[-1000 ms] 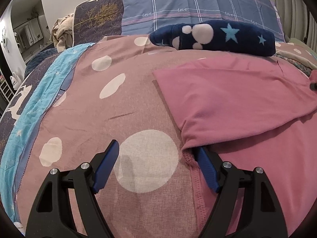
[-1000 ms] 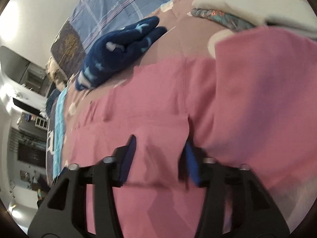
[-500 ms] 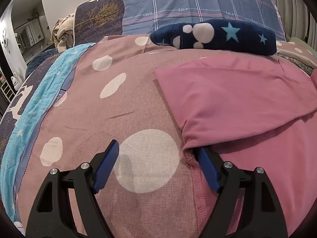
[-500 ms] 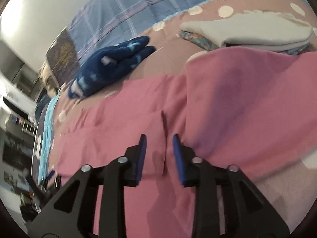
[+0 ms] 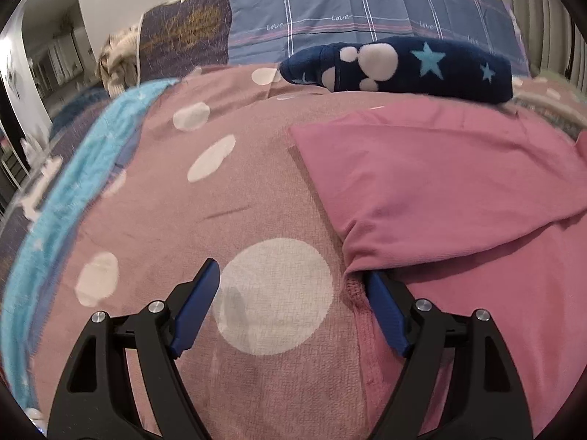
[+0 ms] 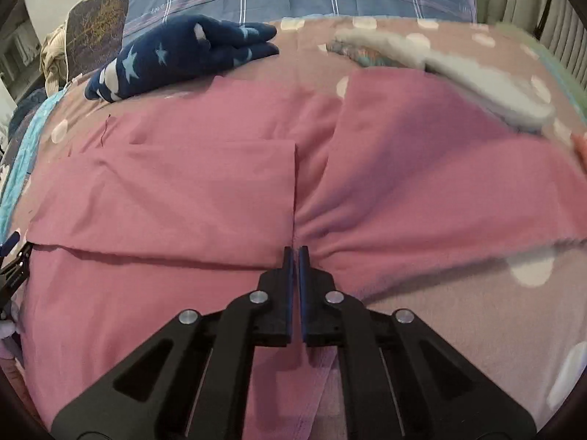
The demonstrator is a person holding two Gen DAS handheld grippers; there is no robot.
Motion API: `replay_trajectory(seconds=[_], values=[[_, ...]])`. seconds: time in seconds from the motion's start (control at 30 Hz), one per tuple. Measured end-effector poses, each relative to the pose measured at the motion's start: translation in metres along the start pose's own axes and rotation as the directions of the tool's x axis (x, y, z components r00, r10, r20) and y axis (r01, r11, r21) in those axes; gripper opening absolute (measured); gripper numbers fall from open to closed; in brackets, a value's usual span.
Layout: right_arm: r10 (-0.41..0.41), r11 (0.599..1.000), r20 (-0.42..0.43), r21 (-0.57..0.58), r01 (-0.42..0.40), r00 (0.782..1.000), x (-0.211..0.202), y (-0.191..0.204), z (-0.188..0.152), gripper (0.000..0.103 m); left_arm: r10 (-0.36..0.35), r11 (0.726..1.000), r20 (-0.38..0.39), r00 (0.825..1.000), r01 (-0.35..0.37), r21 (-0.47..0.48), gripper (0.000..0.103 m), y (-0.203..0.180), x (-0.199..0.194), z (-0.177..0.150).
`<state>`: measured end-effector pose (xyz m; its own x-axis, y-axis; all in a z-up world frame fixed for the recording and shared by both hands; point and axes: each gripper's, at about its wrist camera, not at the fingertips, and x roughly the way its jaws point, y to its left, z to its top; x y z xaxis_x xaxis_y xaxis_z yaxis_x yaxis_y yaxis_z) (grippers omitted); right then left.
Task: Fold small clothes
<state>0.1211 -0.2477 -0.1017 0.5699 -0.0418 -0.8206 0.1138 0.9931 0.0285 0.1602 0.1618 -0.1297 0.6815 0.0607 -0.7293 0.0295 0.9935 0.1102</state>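
Note:
A pink garment lies spread on the bed, its left part folded over onto itself. My left gripper stands open at the garment's left edge. Its right finger rests beside the hem under the folded corner, and only bedspread lies between the pads. In the right wrist view the pink garment fills the middle. There my right gripper has its jaws closing tight on a pinch of pink cloth, and creases fan out from the tips. The left gripper peeks in at the left edge.
A navy fleece piece with stars lies at the head of the bed before a plaid pillow. A stack of folded pale clothes sits at the far right. The dotted mauve bedspread has a teal blanket along its left side.
My right gripper swung and rolled across the pink garment, and its jaws went from apart to shut on a fold of it. The left gripper kept still and open.

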Motion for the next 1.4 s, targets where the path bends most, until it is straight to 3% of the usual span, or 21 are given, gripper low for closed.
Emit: replay_trajectory(seconds=[0.07, 0.17, 0.23, 0.3, 0.33, 0.4, 0.47, 0.5, 0.57, 0.63, 0.7, 0.73, 0.77, 0.8, 0.9, 0.97, 1.03, 1.13, 1.27, 1.33, 1.4], values=[[0.013, 0.999, 0.028, 0.035, -0.014, 1.0, -0.013, -0.005, -0.003, 0.013, -0.11, 0.993, -0.012, 0.994, 0.11, -0.048, 0.076, 0.01, -0.008, -0.004], [0.034, 0.999, 0.12, 0.014, -0.036, 0.992, -0.041, 0.0, -0.007, 0.025, -0.317, 0.939, 0.026, 0.948, 0.318, -0.132, 0.074, 0.025, -0.028, -0.007], [0.098, 0.995, 0.167, -0.052, -0.091, 0.981, -0.057, 0.013, -0.009, 0.025, -0.403, 0.894, 0.088, 0.911, 0.413, -0.175, 0.073, 0.034, -0.042, -0.002], [0.169, 0.983, 0.179, -0.099, -0.153, 0.969, -0.064, 0.024, -0.011, 0.027, -0.422, 0.875, 0.13, 0.897, 0.441, -0.198, 0.063, 0.036, -0.045, 0.009], [0.208, 0.975, 0.174, -0.119, -0.189, 0.963, -0.064, 0.03, -0.012, 0.029, -0.396, 0.888, 0.131, 0.909, 0.415, -0.2, 0.058, 0.032, -0.039, 0.02], [0.249, 0.964, 0.158, -0.132, -0.229, 0.956, -0.054, 0.043, -0.011, 0.029, -0.321, 0.928, 0.092, 0.942, 0.333, -0.169, 0.035, 0.02, -0.021, 0.034], [0.268, 0.961, 0.126, -0.11, -0.255, 0.955, -0.039, 0.047, -0.011, 0.03, -0.206, 0.968, 0.008, 0.978, 0.205, -0.144, 0.033, 0.01, 0.011, 0.042], [0.275, 0.96, 0.097, -0.079, -0.268, 0.957, -0.027, 0.046, -0.012, 0.03, -0.192, 0.968, -0.038, 0.981, 0.183, -0.17, 0.033, 0.011, 0.028, 0.043], [0.25, 0.968, 0.033, -0.027, -0.249, 0.968, -0.002, 0.046, -0.017, 0.032, -0.26, 0.928, -0.025, 0.965, 0.243, -0.282, 0.037, 0.023, 0.048, 0.046], [0.259, 0.966, 0.063, -0.033, -0.257, 0.964, 0.006, 0.045, -0.018, 0.032, -0.385, 0.857, 0.036, 0.922, 0.371, -0.358, 0.048, 0.036, 0.053, 0.059], [0.264, 0.964, 0.071, -0.052, -0.261, 0.962, 0.005, 0.046, -0.021, 0.037, -0.423, 0.834, 0.034, 0.905, 0.404, -0.375, 0.047, 0.036, 0.061, 0.067], [0.268, 0.963, 0.069, -0.061, -0.264, 0.961, 0.006, 0.049, -0.022, 0.041, -0.409, 0.843, 0.019, 0.912, 0.386, -0.376, 0.036, 0.034, 0.065, 0.07], [0.266, 0.963, 0.068, -0.073, -0.261, 0.962, 0.005, 0.051, -0.023, 0.045, -0.402, 0.851, 0.008, 0.915, 0.377, -0.367, 0.005, 0.032, 0.069, 0.074], [0.262, 0.963, 0.069, -0.086, -0.256, 0.962, 0.005, 0.053, -0.024, 0.047, -0.395, 0.852, 0.013, 0.918, 0.372, -0.367, 0.002, 0.032, 0.069, 0.076], [0.24, 0.965, 0.083, -0.133, -0.228, 0.967, 0.004, 0.062, -0.028, 0.053, -0.319, 0.895, 0.072, 0.945, 0.325, -0.307, 0.002, 0.031, 0.055, 0.079], [0.239, 0.964, 0.084, -0.143, -0.225, 0.967, 0.006, 0.063, -0.028, 0.055, -0.262, 0.931, 0.03, 0.965, 0.261, -0.256, 0.003, 0.027, 0.064, 0.073], [0.254, 0.96, 0.082, -0.14, -0.242, 0.964, 0.007, 0.06, -0.028, 0.058, -0.287, 0.921, 0.038, 0.957, 0.286, -0.265, 0.003, 0.033, 0.069, 0.072], [0.272, 0.956, 0.085, -0.137, -0.259, 0.959, 0.008, 0.059, -0.028, 0.06, -0.272, 0.915, 0.082, 0.959, 0.284, -0.287, 0.016, 0.046, 0.048, 0.073], [0.29, 0.952, 0.086, -0.127, -0.279, 0.953, 0.009, 0.057, -0.026, 0.061, -0.371, 0.904, 0.128, 0.92, 0.389, -0.177, 0.028, 0.036, 0.001, 0.056], [0.3, 0.95, 0.086, -0.123, -0.289, 0.95, 0.009, 0.055, -0.026, 0.061, -0.388, 0.912, 0.1, 0.916, 0.397, -0.102, 0.036, 0.019, -0.007, 0.041], [0.308, 0.947, 0.087, -0.119, -0.297, 0.947, 0.01, 0.054, -0.026, 0.062, -0.266, 0.963, -0.044, 0.963, 0.268, 0.032, 0.04, -0.012, 0.014, 0.016]])
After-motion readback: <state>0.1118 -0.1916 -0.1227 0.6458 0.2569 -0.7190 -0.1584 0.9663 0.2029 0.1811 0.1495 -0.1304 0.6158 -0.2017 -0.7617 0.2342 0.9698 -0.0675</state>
